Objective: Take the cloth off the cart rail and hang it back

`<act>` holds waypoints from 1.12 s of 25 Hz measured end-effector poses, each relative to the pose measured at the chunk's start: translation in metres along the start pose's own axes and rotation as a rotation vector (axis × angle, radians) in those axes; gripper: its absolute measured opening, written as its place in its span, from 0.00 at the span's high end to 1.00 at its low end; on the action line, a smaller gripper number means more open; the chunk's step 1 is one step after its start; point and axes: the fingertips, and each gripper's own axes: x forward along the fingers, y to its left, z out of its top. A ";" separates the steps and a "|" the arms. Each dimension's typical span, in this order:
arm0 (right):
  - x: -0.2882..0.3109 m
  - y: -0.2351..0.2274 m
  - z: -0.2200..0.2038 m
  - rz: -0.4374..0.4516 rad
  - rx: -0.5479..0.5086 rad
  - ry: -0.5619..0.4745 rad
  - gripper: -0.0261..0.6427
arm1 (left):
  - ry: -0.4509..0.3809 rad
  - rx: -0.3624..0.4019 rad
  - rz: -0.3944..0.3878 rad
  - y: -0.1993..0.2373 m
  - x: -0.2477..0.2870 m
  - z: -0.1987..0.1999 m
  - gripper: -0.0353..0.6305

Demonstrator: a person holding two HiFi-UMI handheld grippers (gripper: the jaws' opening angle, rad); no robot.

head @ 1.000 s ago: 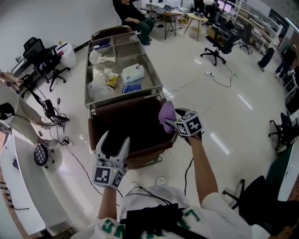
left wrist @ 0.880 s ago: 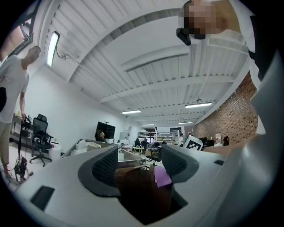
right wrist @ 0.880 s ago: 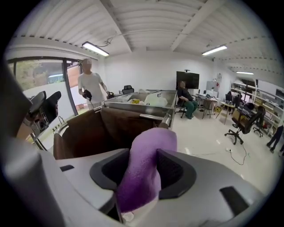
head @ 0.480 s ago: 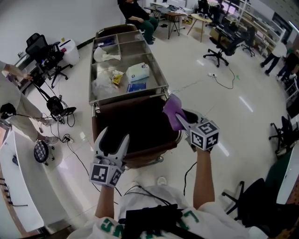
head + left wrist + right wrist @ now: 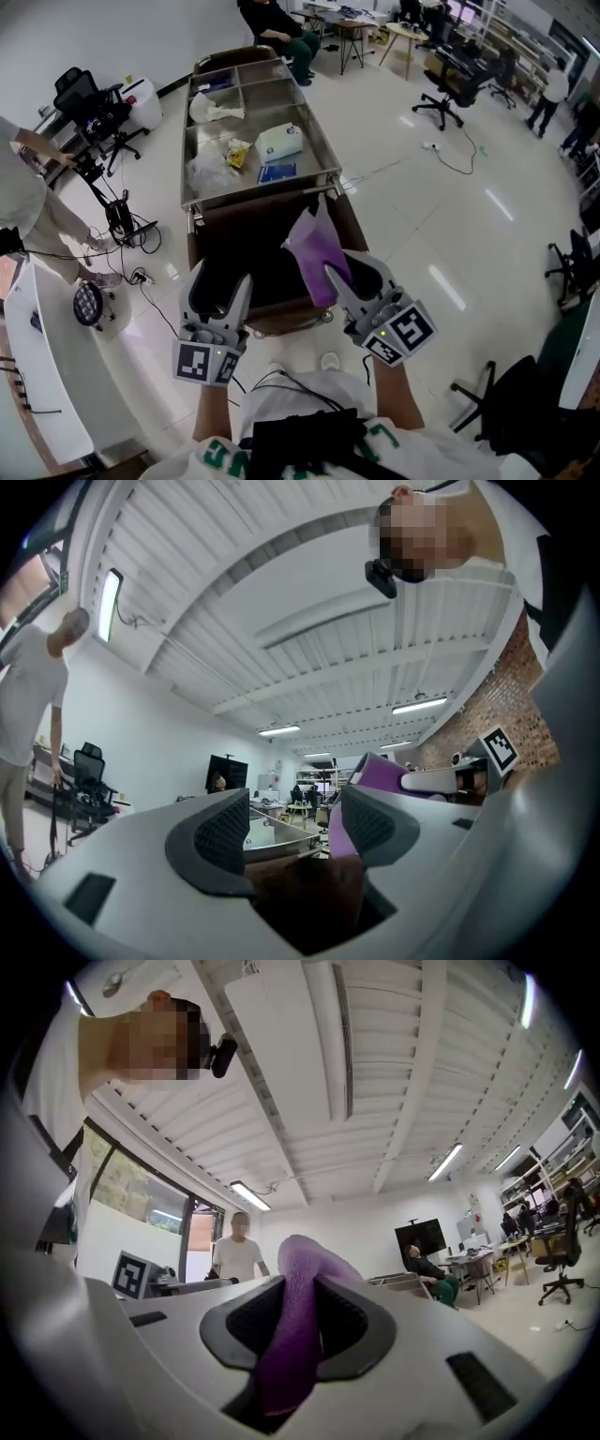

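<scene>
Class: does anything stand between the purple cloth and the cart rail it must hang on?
Nothing visible does. The right tool is shut on the cloth, held over the cart beside the rail; the open left tool stands clear to the other side.

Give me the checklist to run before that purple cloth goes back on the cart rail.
1. Grip on the cloth: ok. The right hand-held gripper is shut on it, with a fold sticking out past the jaw tips.
2. Left hand-held gripper free to help: ok. Its jaws are apart with nothing between them.
3. Cart rail in sight and reachable: ok. It is just beside the right hand-held gripper.
4. Cloth's lower end free of the cart: cannot tell from above.
5. People near the cart: ok, all stand apart from it.
</scene>
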 end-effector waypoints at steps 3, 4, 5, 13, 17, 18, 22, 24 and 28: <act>0.007 0.016 -0.006 0.042 0.001 0.008 0.79 | -0.018 -0.013 0.013 0.003 -0.003 0.005 0.51; 0.009 0.017 -0.008 0.049 0.006 0.012 0.79 | -0.023 -0.024 0.013 0.003 -0.003 0.007 0.51; 0.011 0.018 -0.009 0.053 0.011 0.015 0.79 | -0.024 -0.039 0.011 0.002 -0.002 0.011 0.51; 0.012 0.016 -0.009 0.050 0.025 0.009 0.79 | 0.027 -0.054 0.075 0.010 -0.008 0.002 0.51; 0.017 0.014 -0.016 0.045 0.040 0.026 0.79 | 0.003 -0.058 0.136 0.030 -0.019 -0.007 0.51; 0.019 0.013 -0.018 0.046 0.044 0.030 0.79 | 0.008 -0.056 0.134 0.028 -0.019 -0.005 0.51; 0.033 0.006 -0.028 0.050 0.045 0.047 0.79 | 0.019 -0.054 0.136 0.026 -0.020 -0.002 0.51; 0.046 0.001 -0.029 0.060 0.022 0.048 0.79 | 0.018 -0.049 0.155 0.031 -0.025 -0.003 0.51; 0.086 -0.016 -0.028 0.079 -0.098 0.051 0.79 | 0.031 -0.043 0.181 0.041 -0.032 -0.004 0.51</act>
